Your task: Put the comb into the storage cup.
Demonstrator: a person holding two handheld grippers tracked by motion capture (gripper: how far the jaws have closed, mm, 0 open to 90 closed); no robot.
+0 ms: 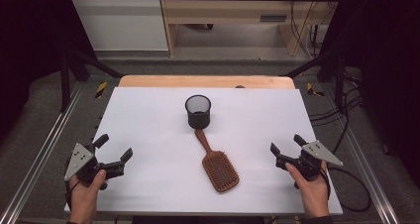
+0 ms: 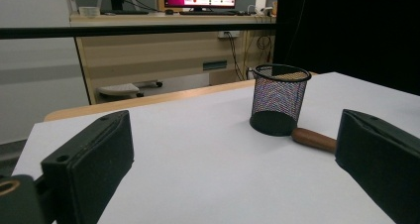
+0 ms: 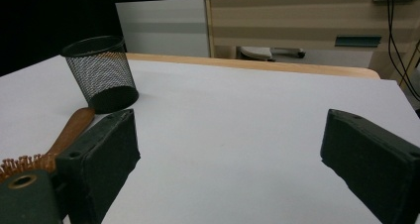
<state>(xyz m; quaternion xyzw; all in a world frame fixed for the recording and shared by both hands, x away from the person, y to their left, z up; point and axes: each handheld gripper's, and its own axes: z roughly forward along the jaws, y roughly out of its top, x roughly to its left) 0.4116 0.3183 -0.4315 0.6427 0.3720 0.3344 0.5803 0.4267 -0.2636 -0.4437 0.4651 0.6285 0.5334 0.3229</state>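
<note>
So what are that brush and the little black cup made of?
The brush looks like wood: reddish-brown, with a smooth, slightly glossy handle; its bristles look the same colour, material unclear. The cup looks like black wire mesh, probably metal: you can see through its wall, with a solid rim and base.

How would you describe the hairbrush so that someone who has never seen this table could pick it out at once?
Start at the white table top and find the black mesh cup standing upright near its middle. The hairbrush lies flat just in front of it, handle end at the cup's base. It is the table's one brown wooden thing, with a bristled paddle head.
</note>
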